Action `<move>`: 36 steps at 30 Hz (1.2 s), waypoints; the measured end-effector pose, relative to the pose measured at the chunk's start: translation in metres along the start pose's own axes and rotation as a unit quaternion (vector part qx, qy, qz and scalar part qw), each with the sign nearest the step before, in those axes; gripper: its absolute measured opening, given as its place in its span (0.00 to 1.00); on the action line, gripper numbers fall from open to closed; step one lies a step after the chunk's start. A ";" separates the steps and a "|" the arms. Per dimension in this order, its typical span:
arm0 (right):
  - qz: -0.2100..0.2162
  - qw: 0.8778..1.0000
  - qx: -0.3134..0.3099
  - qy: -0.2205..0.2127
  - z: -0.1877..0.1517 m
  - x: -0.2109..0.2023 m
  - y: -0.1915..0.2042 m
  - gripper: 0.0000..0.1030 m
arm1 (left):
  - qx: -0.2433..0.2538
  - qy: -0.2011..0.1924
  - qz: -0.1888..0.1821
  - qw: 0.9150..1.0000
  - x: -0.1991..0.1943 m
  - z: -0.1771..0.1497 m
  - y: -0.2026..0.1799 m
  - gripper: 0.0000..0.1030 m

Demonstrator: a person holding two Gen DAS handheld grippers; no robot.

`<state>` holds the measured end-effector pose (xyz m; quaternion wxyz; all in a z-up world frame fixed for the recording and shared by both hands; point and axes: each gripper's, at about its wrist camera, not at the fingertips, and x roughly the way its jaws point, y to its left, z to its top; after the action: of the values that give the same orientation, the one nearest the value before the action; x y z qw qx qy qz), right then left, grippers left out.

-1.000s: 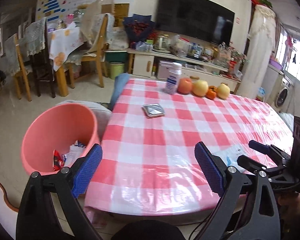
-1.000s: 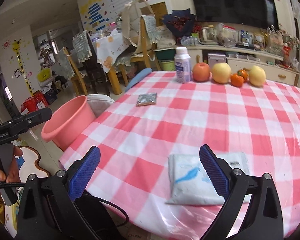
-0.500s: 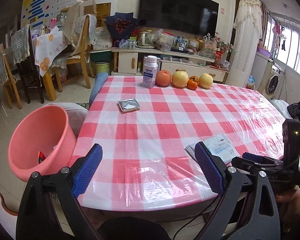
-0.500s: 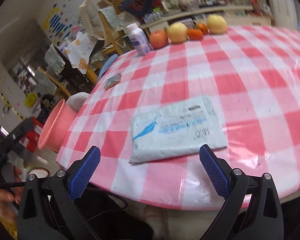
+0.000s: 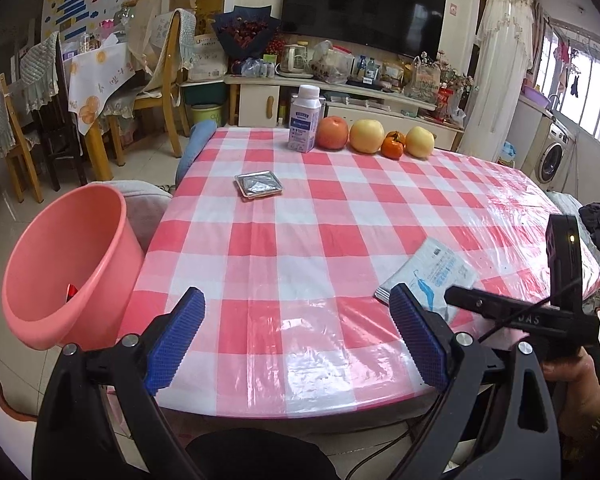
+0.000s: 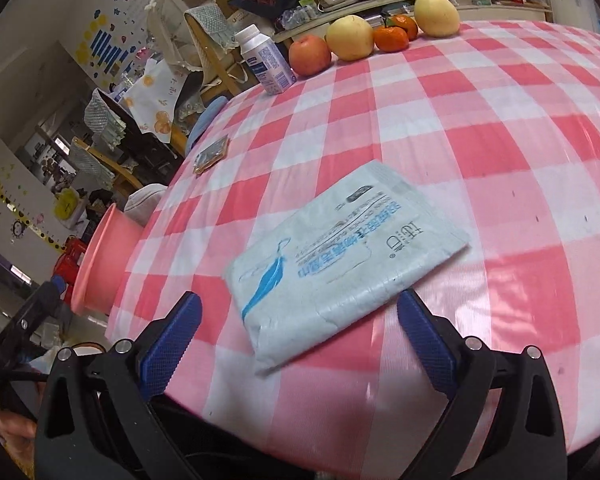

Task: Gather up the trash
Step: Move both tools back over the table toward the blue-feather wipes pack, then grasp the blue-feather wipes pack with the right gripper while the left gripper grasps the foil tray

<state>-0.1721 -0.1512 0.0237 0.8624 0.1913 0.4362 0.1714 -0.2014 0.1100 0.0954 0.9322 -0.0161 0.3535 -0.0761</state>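
right gripper [image 6: 298, 328] jaws wide, nothing held | left gripper [image 5: 296, 334] same | flat crinkled packet [image 6: 340, 260]

Home living-dining room: wall TV [image 5: 363, 4] over cluttered sideboard [image 5: 340, 88], wooden dining chairs [image 5: 162, 80], washing machine [image 5: 553, 158] by window, fruit [image 5: 374, 136] at checked table's [image 5: 300, 248] far edge.

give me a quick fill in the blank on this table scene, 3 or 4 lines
1. The right gripper is open, and just ahead of it lies a pale blue ____.
2. The bucket beside the table is ____ in colour.
3. The white bottle stands ____ at the table's far edge.
4. The left gripper holds ____.

Missing words: packet; pink; upright; nothing
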 end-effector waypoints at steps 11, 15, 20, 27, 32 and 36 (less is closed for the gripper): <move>-0.058 0.993 -0.100 0.000 0.038 0.050 0.021 0.94 | -0.013 0.025 0.009 1.000 0.032 0.002 0.012 0.91; -0.067 0.987 -0.148 0.014 0.039 0.063 0.034 0.94 | -0.022 0.032 0.017 0.999 0.049 0.012 0.015 0.91; -0.075 0.975 -0.206 0.031 0.029 0.068 0.051 0.94 | -0.026 0.043 0.018 0.999 0.081 0.031 0.011 0.91; -0.079 0.969 -0.230 0.035 0.029 0.068 0.056 0.94 | -0.065 0.034 0.016 0.997 0.128 0.069 0.015 0.91; -0.075 0.968 -0.233 0.048 0.028 0.071 0.056 0.94 | -0.079 0.043 0.034 0.995 0.171 0.095 0.022 0.91; -0.071 0.965 -0.245 0.058 0.024 0.074 0.059 0.94 | -0.086 0.061 0.047 0.993 0.202 0.105 0.029 0.91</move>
<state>-0.1181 -0.0700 0.0142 0.8662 -0.0678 0.4422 0.2225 0.0206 0.1048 0.0392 0.9068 -0.0746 0.4150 -0.0023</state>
